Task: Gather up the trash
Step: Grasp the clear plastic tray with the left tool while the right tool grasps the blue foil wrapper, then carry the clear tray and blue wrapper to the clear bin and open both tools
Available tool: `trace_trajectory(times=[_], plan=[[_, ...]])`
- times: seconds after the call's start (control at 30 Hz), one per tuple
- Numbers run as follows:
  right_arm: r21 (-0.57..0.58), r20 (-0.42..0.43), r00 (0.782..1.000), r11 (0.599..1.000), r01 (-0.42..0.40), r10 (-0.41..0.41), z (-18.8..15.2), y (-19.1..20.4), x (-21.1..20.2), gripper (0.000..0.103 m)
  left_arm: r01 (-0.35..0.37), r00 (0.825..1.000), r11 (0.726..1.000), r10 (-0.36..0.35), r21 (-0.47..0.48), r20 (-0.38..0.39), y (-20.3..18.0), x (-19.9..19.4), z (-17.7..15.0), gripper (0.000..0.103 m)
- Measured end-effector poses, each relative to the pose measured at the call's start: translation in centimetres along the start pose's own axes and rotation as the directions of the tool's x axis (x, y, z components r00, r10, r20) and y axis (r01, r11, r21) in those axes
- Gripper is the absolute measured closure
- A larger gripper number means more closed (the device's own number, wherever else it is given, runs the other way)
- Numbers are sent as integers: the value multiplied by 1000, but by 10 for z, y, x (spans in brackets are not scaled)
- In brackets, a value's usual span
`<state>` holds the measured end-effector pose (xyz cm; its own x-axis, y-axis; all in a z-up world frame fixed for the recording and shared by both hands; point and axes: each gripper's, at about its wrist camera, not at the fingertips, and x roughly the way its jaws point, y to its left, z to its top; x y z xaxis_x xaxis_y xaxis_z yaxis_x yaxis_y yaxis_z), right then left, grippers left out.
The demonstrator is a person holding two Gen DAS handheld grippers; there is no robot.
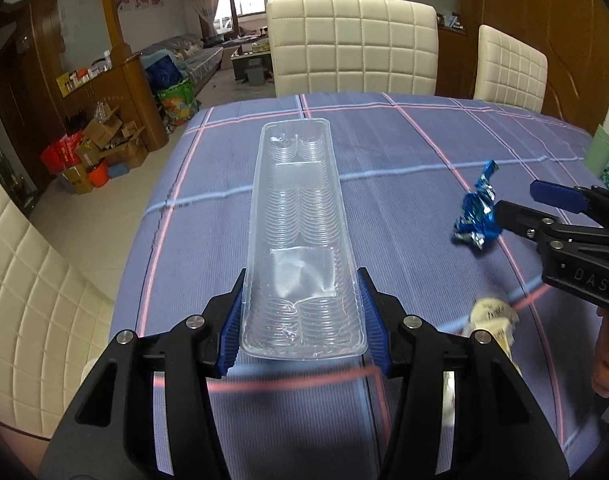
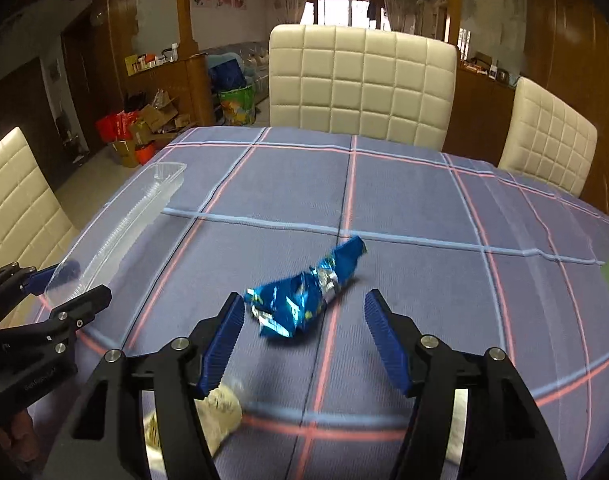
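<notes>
On the checked blue tablecloth [image 2: 404, 200], two pieces of trash are being handled at once. The left gripper [image 1: 302, 320] is clamping the near end of a long clear plastic tray [image 1: 296, 216], its blue pads pressing both long edges; the tray is pointing away toward the cream quilted chair [image 1: 352, 44], and the right wrist view suggests its near end is riding above the cloth. The right gripper [image 2: 304, 332] is standing spread, and its pads are touching nothing. A crumpled blue foil wrapper [image 2: 304, 296] is sitting just ahead of its fingertips, nearer the left pad, and I cannot tell whether it is resting on the cloth or in the air. A pale crumpled scrap [image 2: 220, 408], blurred, is lying below the right gripper, near the table's front edge.

Judgement: the collecting step is under way, with only the tray secured. The next move is calling for the right gripper to centre on the wrapper and close on its bulkier middle. No bin is appearing in either view, so the drop point is remaining unconfirmed.
</notes>
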<state>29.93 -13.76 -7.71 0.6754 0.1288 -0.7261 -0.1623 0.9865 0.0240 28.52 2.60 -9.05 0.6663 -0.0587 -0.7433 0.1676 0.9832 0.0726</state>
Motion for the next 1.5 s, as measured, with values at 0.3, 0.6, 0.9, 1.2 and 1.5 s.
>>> trace_trajectory(times=[0.3, 0.6, 0.9, 1.2, 1.5], plan=[[12, -54, 999, 1000, -3, 4, 3, -1, 37, 42, -5, 1000, 1000, 5, 17, -14, -1, 19, 4, 51], [-19, -41, 999, 1000, -3, 2, -6, 1, 25, 78, 6, 1000, 1000, -6, 21, -12, -2, 15, 1, 51], [-75, -4, 1000, 997, -16, 16, -9, 15, -14, 78, 6, 1000, 1000, -6, 19, 17, 1, -15, -9, 51], [-151, 19, 999, 988, -43, 46, -19, 53, -54, 78, -17, 999, 1000, 17, -4, 46, 17, -58, -35, 51], [-241, 39, 995, 967, -82, 94, -33, 111, -91, 78, -51, 995, 998, 54, -39, 83, 47, -108, -68, 51]])
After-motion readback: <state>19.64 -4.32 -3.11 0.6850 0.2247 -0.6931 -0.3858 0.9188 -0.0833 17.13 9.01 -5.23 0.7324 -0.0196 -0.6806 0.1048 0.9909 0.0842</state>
